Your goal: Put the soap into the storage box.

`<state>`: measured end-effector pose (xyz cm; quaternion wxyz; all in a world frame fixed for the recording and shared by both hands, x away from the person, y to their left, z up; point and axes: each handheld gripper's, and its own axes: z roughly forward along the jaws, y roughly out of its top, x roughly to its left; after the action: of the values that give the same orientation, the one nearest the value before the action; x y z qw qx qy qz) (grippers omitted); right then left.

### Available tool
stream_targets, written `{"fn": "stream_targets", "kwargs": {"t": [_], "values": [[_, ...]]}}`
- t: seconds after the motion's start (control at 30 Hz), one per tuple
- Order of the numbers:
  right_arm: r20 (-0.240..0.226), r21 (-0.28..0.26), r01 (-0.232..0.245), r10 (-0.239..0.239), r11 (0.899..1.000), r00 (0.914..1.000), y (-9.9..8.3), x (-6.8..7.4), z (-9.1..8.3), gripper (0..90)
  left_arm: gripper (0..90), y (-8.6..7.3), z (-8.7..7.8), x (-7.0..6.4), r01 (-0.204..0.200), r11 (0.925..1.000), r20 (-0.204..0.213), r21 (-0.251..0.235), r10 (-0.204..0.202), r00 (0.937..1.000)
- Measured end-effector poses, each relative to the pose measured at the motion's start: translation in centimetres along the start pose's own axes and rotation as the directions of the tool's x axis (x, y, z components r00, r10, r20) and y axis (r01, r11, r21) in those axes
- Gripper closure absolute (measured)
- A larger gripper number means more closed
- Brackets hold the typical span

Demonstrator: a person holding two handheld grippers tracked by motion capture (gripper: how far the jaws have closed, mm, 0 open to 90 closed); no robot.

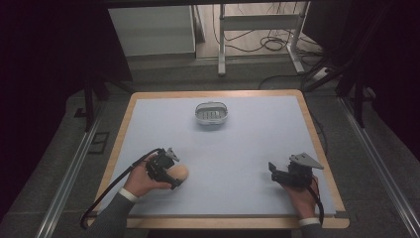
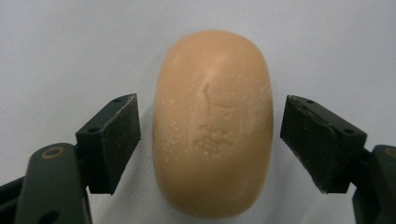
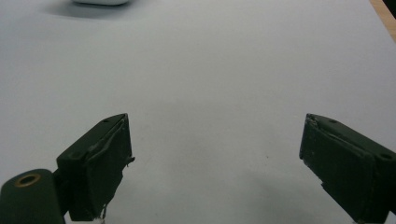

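A peach-coloured oval bar of soap lies on the pale blue table top, seen also in the high view as the soap at the front left. My left gripper is open, its two black jaws on either side of the bar with a small gap to each. The left gripper pads do not touch the soap. My right gripper rests at the front right, open, with bare table between its jaws. A white soap dish stands at the back centre.
The table top has a wooden rim all round. The edge of the white dish shows at the top left of the right gripper view. Beyond the table are a white frame and cables on the floor.
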<state>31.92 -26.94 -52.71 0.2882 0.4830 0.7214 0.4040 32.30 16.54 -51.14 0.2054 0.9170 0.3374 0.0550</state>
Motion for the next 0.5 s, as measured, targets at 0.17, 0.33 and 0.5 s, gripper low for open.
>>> {"fn": "stream_targets", "kwargs": {"t": [0.17, 0.33, 0.5], "values": [[0.004, -0.006, 0.007, -0.007, 1.0, 1.0, -0.02, 0.09, -0.04, 9.2, 24.5, -0.01, 0.42, -0.1, -0.005, 1.0, -0.003, 0.008, 0.005, 1.0], [0.007, -0.007, 0.01, -0.01, 1.0, 0.9999, -0.02, 0.12, -0.05, 9.2, 32.3, 0.0, 0.61, -0.18, -0.002, 1.0, -0.008, 0.007, 0.002, 1.0], [0.006, -0.007, 0.013, -0.013, 1.0, 0.9999, -0.02, 0.13, -0.06, 9.2, 32.8, -0.07, 0.56, -0.27, -0.004, 1.0, -0.013, 0.008, 0.004, 0.9999]]}}
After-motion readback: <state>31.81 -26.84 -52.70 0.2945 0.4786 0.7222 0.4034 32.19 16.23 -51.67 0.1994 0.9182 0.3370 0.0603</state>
